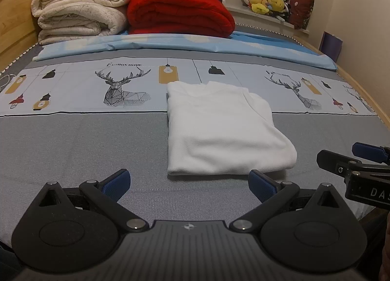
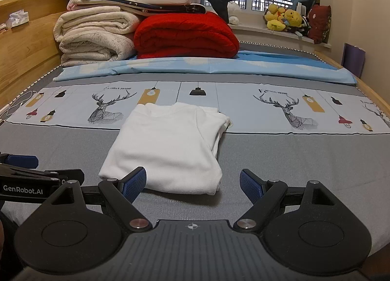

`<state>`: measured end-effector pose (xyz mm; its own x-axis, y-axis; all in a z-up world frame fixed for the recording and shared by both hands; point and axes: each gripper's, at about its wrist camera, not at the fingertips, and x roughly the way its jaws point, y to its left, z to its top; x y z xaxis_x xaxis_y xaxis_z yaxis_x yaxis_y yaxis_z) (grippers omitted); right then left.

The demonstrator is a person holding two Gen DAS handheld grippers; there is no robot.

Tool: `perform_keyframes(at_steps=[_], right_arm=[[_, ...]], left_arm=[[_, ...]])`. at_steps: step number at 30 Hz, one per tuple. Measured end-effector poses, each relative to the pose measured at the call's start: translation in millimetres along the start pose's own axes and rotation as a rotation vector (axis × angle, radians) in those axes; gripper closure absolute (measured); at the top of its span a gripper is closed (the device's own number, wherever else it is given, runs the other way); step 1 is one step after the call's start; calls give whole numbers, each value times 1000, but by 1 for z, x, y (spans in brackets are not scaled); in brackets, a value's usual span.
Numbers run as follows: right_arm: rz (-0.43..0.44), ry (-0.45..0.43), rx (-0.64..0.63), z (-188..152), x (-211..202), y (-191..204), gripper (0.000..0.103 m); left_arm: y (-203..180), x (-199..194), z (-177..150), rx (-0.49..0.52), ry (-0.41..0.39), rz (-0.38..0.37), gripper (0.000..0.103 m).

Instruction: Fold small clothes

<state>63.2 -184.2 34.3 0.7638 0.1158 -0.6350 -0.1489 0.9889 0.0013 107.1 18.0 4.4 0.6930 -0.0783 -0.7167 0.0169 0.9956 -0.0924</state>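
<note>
A white garment (image 1: 219, 130) lies folded into a neat rectangle on the grey bed cover (image 1: 85, 147); it also shows in the right wrist view (image 2: 170, 147). My left gripper (image 1: 189, 184) is open and empty, just short of the garment's near edge. My right gripper (image 2: 193, 186) is open and empty, with its left blue pad (image 2: 134, 184) over the garment's near edge. The right gripper shows at the right edge of the left wrist view (image 1: 351, 156), and the left gripper at the left edge of the right wrist view (image 2: 29, 171).
Folded cream blankets (image 1: 80, 10) and a red quilt (image 1: 180, 13) are stacked at the head of the bed. A blue sheet (image 1: 185, 44) lies in front of them. Plush toys (image 1: 268, 1) sit on the window sill. A wooden headboard (image 2: 24, 44) runs along the left.
</note>
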Motion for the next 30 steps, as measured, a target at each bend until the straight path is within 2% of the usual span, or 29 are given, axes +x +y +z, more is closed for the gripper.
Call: perform_keyframes(at_steps=[30], right_arm=[[4, 11, -5, -4, 1, 3, 18]], left_arm=[[0, 0, -1, 1, 0, -5, 0]])
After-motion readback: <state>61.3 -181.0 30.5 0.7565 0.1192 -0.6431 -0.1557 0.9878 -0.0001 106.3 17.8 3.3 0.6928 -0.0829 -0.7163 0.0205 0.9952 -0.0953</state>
